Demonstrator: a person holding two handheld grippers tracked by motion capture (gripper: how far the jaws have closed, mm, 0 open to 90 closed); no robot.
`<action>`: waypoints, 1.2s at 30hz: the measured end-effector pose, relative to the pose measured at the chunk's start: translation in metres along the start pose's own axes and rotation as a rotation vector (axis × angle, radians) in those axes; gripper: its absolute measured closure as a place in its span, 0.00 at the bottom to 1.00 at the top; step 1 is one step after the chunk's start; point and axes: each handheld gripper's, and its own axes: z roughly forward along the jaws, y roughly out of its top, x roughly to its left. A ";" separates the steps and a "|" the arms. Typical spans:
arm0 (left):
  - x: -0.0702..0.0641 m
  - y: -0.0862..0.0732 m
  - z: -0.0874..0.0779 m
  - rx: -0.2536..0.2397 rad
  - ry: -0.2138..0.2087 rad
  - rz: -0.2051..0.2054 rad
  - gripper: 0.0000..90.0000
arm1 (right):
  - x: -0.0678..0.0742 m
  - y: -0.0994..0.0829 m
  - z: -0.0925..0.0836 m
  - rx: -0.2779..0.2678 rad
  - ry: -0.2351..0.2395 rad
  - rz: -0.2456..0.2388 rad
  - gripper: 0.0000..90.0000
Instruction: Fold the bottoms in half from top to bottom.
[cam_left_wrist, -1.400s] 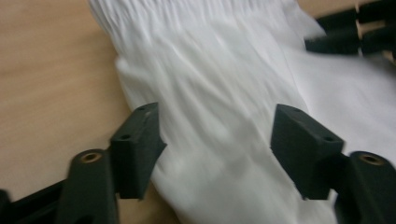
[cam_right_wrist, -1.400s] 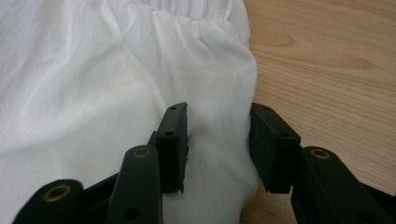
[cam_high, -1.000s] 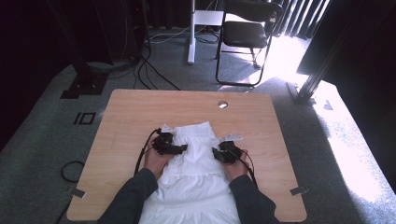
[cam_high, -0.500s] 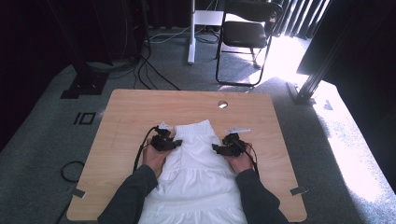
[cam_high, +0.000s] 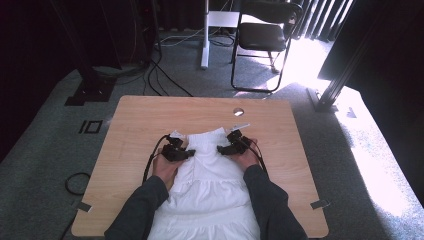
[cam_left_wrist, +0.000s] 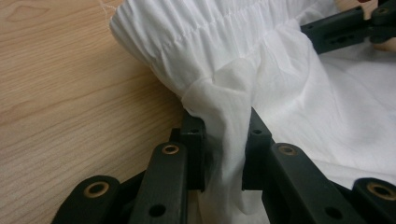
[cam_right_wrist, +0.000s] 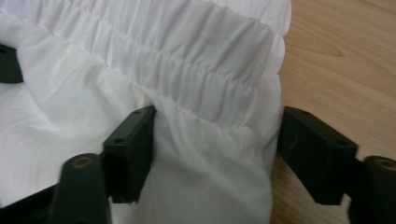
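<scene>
We see no readable writing on the white garment (cam_high: 210, 170) lying on the wooden table (cam_high: 135, 120) (a chair (cam_high: 262, 40) stands beyond), where our left gripper (cam_left_wrist: 223, 154), just closing, pinches a fold and our right gripper (cam_right_wrist: 215, 149), just opening, straddles its gathered waistband.

Two forearms entered from the bottom of the high view in dark grey long sleeves (cam_high: 142, 212). Each hand carried a matte black two-jaw tool: the left gripper (cam_high: 186, 154) and the right gripper (cam_high: 225, 148), each trailing a thin black cable (cam_high: 151, 156). Seen close in the left gripper view, the jaws were flat black linkage bars joined by brass-ringed rivets (cam_left_wrist: 170, 149), ending in blocky rectangular pads (cam_right_wrist: 130, 144) with small screw holes.
</scene>
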 end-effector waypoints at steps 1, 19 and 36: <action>0.000 0.000 0.000 0.000 0.000 0.000 0.85 | 0.000 0.000 0.000 0.000 0.000 0.000 0.36; -0.002 0.030 -0.011 0.031 0.068 0.094 0.94 | -0.003 0.009 -0.017 -0.049 0.060 0.043 0.92; -0.018 0.130 -0.090 -0.208 0.106 0.222 0.93 | -0.011 0.091 -0.118 -0.357 0.001 -0.025 0.91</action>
